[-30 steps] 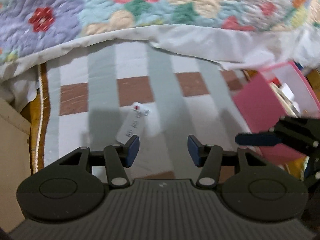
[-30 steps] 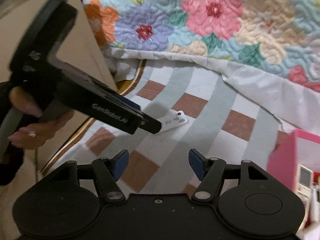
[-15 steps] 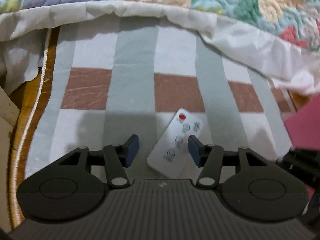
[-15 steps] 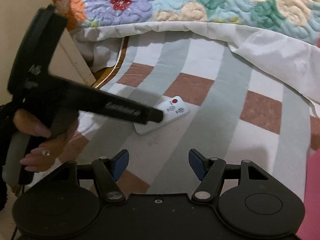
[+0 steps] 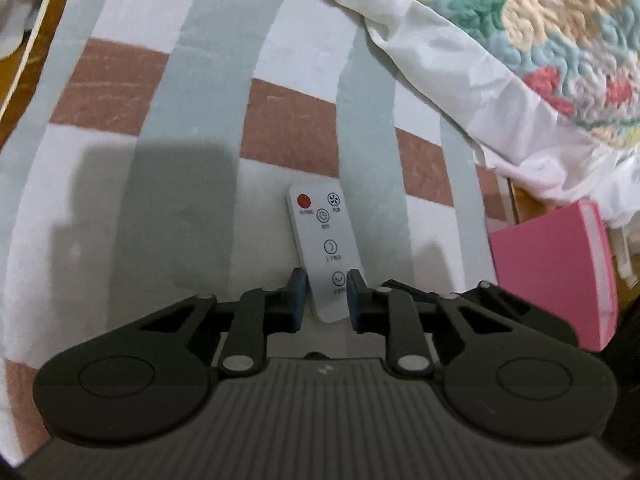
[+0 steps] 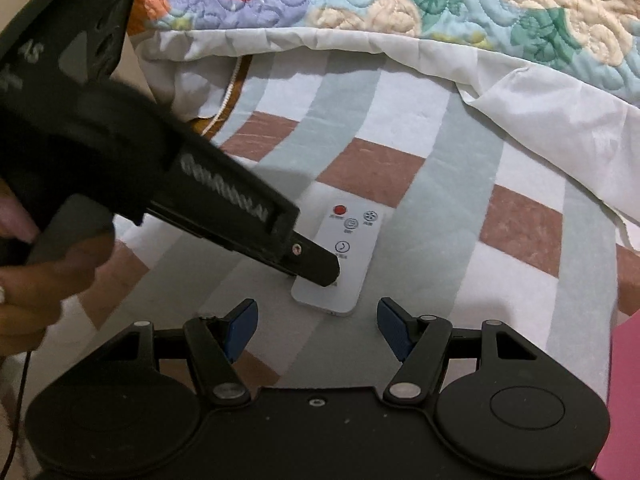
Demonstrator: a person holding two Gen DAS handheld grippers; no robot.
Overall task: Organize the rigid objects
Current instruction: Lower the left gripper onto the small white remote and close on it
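Left wrist view: my left gripper [image 5: 327,296] straddles the near end of the slim white plastic remote control with a red power button [image 5: 325,246]; the blue pads sit against or just beside its two long edges, so I judge it pinched or a hair short of it.

Right wrist view: my right gripper [image 6: 317,328] hangs with its jaws spread wide and nothing between them, just short of the remote's near end.

Where the remote lies: flat, face up, on the checked bedspread of grey, white and brown squares [image 5: 192,128], red button pointing away from me, with the flowered quilt with a white border [image 5: 520,40] beyond it.

Weight: I judge it very light; one gripper should be enough.

Stiffness: a hard, thin shell that will not bend under the pads, while the cloth below gives.

Slipperiness: smooth plastic with narrow edges, so it could twist or pop out if squeezed off-centre.

Where to hold: across the width at the near end, as now; the far end will hang out long and may droop, so I would tilt it slowly.

Fragility: low, though the buttons are best kept clear of the pads.

Likely destination: the pink open-topped box [image 5: 556,276] at my right, well apart from the remote.
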